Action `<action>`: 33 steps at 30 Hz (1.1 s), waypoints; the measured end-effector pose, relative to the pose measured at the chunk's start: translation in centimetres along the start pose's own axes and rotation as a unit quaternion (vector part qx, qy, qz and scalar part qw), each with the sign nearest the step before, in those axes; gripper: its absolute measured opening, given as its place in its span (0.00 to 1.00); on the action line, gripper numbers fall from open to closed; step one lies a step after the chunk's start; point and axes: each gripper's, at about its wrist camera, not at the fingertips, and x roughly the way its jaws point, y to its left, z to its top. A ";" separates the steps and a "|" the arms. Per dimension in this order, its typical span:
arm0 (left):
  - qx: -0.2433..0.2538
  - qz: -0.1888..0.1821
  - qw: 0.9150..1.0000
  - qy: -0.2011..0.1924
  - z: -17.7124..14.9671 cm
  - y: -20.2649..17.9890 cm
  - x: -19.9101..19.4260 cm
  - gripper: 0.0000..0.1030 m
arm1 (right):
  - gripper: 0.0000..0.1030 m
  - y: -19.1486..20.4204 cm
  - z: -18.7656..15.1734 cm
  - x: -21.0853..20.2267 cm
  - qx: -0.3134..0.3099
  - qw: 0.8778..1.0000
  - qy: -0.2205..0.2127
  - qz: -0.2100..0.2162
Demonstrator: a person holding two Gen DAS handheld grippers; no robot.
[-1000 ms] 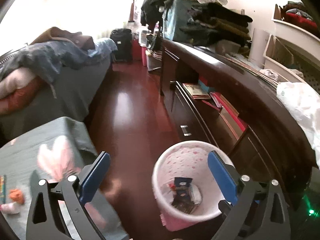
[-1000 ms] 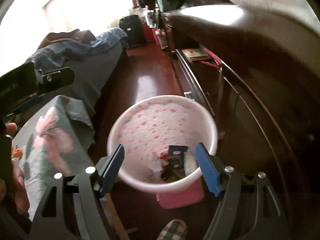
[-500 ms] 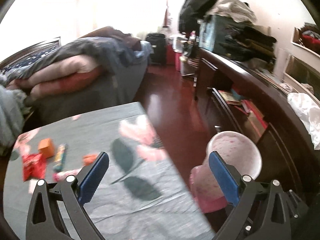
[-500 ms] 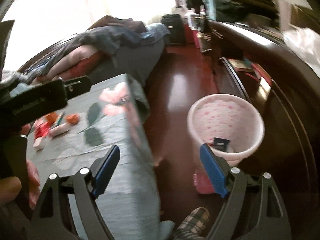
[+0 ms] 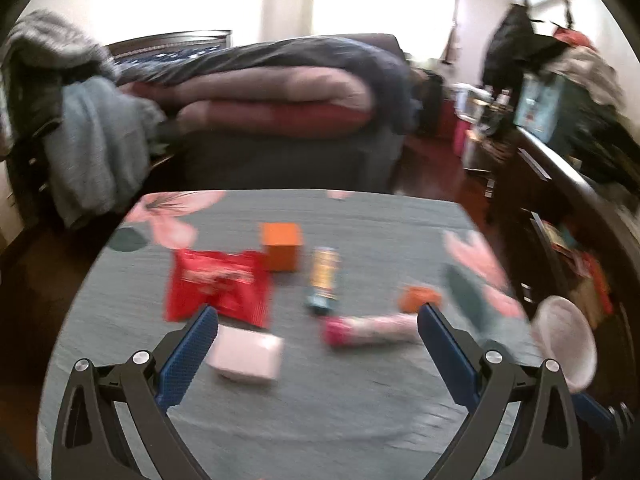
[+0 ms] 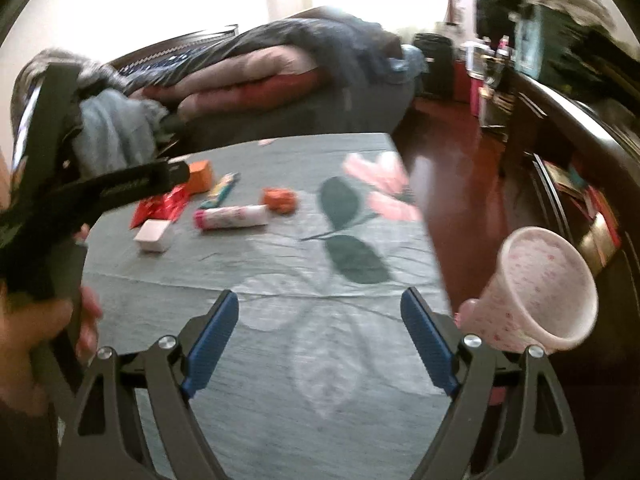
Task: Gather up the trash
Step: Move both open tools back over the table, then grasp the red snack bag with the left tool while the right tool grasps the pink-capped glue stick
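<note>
Left wrist view: the left gripper [image 5: 318, 334] hangs released over the tabletop [image 5: 320, 412], where a red packet [image 5: 218, 284], orange box [image 5: 281, 252], tube [image 5: 325, 280] and pink bottle [image 5: 370, 330] lie.

Right wrist view: the right gripper [image 6: 319, 340], its jaws just widened and empty, faces that trash; the bin [image 6: 536, 292] stands right of the tabletop.
</note>
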 end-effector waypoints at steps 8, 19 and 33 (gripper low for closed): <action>-0.033 0.008 0.998 0.053 2.1 6.7 6.9 0.96 | 0.82 4.3 1.7 3.8 -0.038 0.999 0.018 0.014; 0.012 0.029 0.994 0.106 1.7 7.4 11.6 0.97 | 0.82 6.0 5.2 8.1 -0.045 0.998 0.038 0.016; 0.017 0.021 0.996 0.086 1.8 8.1 10.4 0.37 | 0.82 7.4 7.0 13.7 -0.005 0.996 0.082 0.026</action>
